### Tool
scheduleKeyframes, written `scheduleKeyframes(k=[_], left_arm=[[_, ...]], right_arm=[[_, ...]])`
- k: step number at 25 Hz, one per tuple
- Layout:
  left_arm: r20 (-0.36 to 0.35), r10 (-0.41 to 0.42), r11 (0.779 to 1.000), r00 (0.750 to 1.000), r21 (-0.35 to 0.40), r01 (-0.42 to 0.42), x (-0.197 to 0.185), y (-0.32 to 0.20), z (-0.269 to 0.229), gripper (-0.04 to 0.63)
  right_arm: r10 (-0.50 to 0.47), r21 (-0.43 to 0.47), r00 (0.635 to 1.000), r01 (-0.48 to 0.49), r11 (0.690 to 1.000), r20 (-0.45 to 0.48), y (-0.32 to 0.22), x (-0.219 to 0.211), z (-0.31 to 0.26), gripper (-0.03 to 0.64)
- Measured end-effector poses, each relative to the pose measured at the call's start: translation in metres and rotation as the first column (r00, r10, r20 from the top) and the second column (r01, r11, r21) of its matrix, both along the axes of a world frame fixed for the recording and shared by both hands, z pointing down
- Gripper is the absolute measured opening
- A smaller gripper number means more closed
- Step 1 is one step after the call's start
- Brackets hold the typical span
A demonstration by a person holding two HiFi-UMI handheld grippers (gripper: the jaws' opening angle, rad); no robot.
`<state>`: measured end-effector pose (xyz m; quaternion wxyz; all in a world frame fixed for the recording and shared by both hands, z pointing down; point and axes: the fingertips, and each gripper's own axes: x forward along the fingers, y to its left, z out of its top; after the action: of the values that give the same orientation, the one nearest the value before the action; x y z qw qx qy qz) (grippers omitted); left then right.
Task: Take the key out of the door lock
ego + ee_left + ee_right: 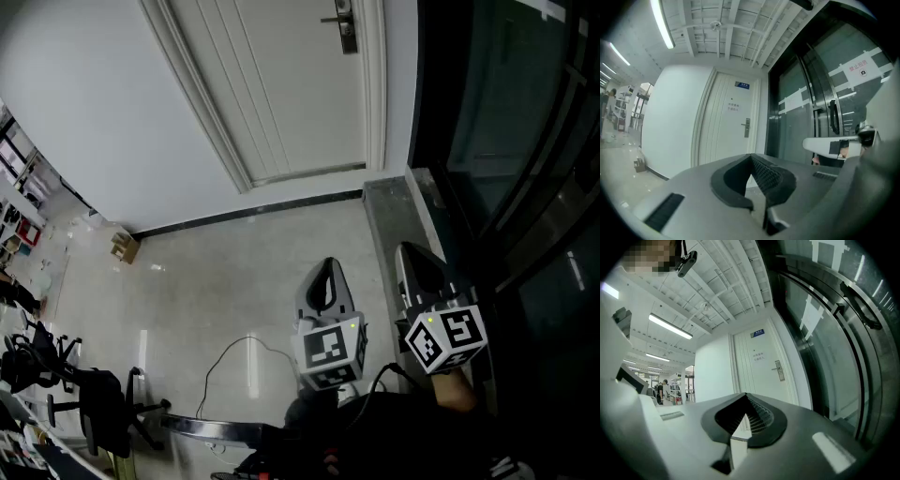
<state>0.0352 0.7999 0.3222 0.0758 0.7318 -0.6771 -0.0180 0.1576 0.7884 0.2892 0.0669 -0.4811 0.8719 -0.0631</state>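
The white door (281, 84) stands shut across the room, its metal lock plate and lever handle (345, 26) at the top of the head view. The same lock plate (746, 127) is small in the left gripper view, and the lock plate (778, 371) is small in the right gripper view too. It is too far off to tell a key. My left gripper (328, 267) and right gripper (411, 253) hang side by side low in the head view, both pointing toward the door and well short of it. Both are shut with nothing between the jaws.
Dark glass doors (506, 141) with a long handle (833, 115) run along the right, above a grey stone sill (389, 211). A small cardboard box (124, 247) sits by the white wall. Office chairs (66, 375) and a floor cable (246, 349) lie behind me at left.
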Motion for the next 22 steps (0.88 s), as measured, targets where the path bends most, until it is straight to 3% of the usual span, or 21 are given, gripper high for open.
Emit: scheduleKeyframes(k=[18, 22], left_arm=[[-0.015, -0.008, 1.000, 1.000, 0.003, 0.008, -0.010, 0.007, 0.001, 0.000], [-0.029, 0.012, 0.999, 1.000, -0.029, -0.013, -0.018, 0.007, 0.009, 0.000]], right_arm=[[0.007, -0.007, 1.000, -0.007, 1.000, 0.017, 0.004, -0.006, 0.002, 0.002], [0.027, -0.014, 1.000, -0.027, 1.000, 0.005, 0.002, -0.014, 0.007, 0.002]])
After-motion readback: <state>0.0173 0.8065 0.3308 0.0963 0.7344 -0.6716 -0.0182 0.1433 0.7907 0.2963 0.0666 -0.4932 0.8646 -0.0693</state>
